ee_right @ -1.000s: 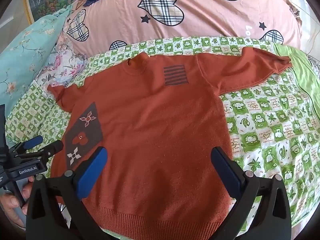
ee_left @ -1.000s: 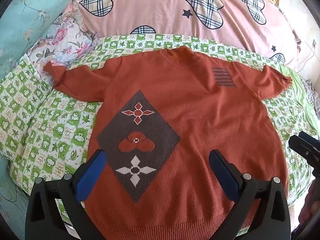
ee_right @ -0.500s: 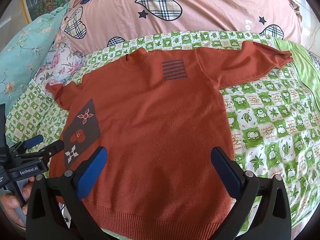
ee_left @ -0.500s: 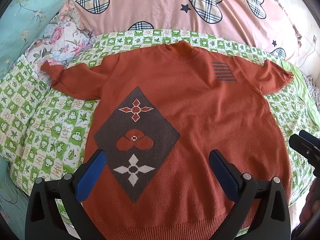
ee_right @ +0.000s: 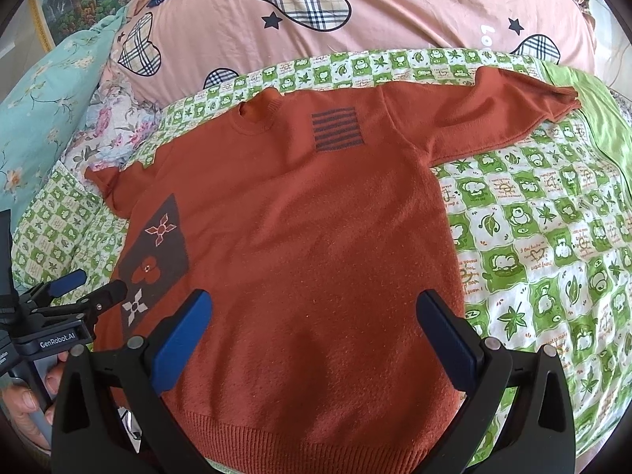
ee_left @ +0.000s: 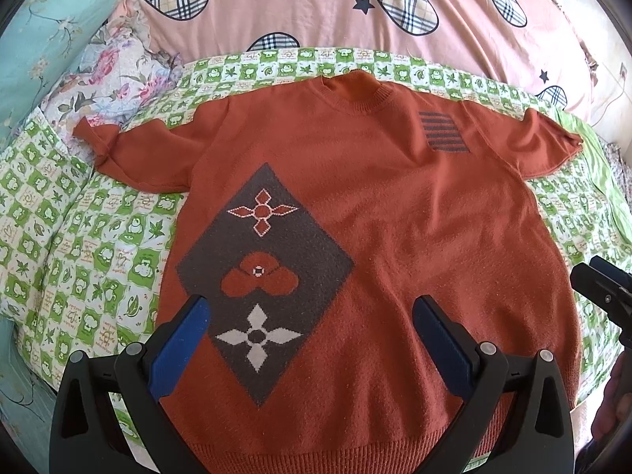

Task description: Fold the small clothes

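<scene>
The rust-orange sweater (ee_left: 395, 205) lies flat, front up, on the green checked bedspread (ee_left: 79, 237), sleeves out to both sides. My left gripper (ee_left: 312, 335) hangs above its lower half with jaws spread wide, the grey diamond patch (ee_left: 264, 272) between and beyond them. My right gripper (ee_right: 316, 328) hangs over the plain lower body, jaws likewise spread, holding nothing.

A rust-orange knit sweater (ee_left: 395, 213) lies flat, front up, both sleeves spread. It bears 1 grey diamond motif.
</scene>
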{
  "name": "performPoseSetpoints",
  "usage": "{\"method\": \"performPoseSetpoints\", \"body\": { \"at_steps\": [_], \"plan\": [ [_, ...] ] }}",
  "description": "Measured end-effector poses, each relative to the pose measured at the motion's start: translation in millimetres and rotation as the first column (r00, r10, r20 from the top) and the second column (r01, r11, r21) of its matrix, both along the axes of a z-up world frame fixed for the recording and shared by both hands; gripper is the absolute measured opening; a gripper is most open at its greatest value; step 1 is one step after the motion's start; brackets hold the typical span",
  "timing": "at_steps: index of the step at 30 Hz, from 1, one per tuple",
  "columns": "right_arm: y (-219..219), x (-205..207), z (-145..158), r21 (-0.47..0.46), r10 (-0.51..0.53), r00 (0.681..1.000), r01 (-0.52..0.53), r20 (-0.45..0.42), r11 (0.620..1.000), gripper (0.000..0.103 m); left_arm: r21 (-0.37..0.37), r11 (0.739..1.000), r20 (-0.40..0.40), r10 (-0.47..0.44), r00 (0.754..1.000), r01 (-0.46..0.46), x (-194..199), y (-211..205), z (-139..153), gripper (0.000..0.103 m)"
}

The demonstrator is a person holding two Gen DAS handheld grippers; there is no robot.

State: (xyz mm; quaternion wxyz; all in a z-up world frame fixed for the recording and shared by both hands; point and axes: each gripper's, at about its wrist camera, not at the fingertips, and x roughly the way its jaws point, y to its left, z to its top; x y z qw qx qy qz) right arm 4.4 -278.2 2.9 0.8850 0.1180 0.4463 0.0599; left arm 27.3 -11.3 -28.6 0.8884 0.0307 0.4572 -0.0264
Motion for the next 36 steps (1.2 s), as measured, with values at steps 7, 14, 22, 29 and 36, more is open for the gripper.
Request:
{"method": "performPoseSetpoints", "body": {
  "at_steps": [7,14,22,29,36],
  "plan": [
    [-16,10,-2,0.019,-0.019,1.000,0.019,0.009,1.000,0.103,-0.009,1.000,-0.015,-0.014,1.000,0.014,11,-6,-5,0.102],
    [-85,35,6,0.042,-0.138,0.990,0.137,0.020,0.990,0.103,-0.104,0.992,-0.058,-0.084,0.995,0.077,36,-16,-1,0.101],
    [-169,62,12,0.034,-0.291,0.956,0.290,0.033,0.956,0.103,-0.097,0.987,0.101,-0.119,0.988,0.129,64,-51,62,0.102],
    [-229,86,3,0.037,-0.375,0.925,0.374,0.055,0.927,0.102,-0.056,0.997,0.225,-0.040,0.973,0.054,70,-60,59,0.102],
    [-334,148,-17,0.033,-0.522,0.852,0.521,0.032,0.853,0.063,0.021,0.999,0.117,-0.028,0.993,0.026,85,-40,10,0.102]
  ]
}}
